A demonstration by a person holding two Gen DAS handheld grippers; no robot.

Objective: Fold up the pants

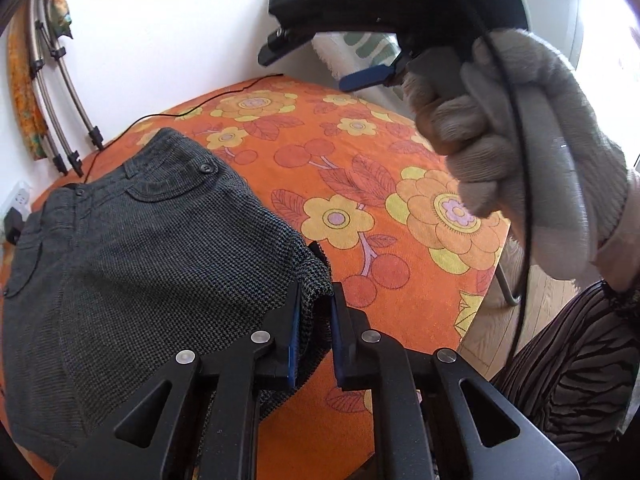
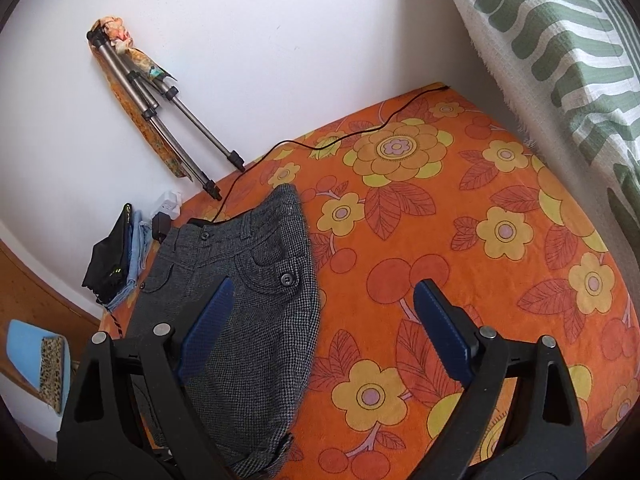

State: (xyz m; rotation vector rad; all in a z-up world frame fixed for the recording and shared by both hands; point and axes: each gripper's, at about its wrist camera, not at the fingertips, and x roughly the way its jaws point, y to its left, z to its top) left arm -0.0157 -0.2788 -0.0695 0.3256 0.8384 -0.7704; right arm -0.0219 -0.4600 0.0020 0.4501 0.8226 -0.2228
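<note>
The pants lie flat on the bench, which is spread with an orange flowered cloth; their waistband points toward the white wall. The left gripper is clamped on the hem of the pants at their near right corner, a fold of grey cloth pinched between its blue pads. The right gripper hangs above the pants with its jaws wide apart and nothing between them; one finger is over the pants, the other over bare cloth to their right. A gloved hand carries it. Beyond the waistband a tripod leans on the wall, and a black cable runs across the cloth.
</note>
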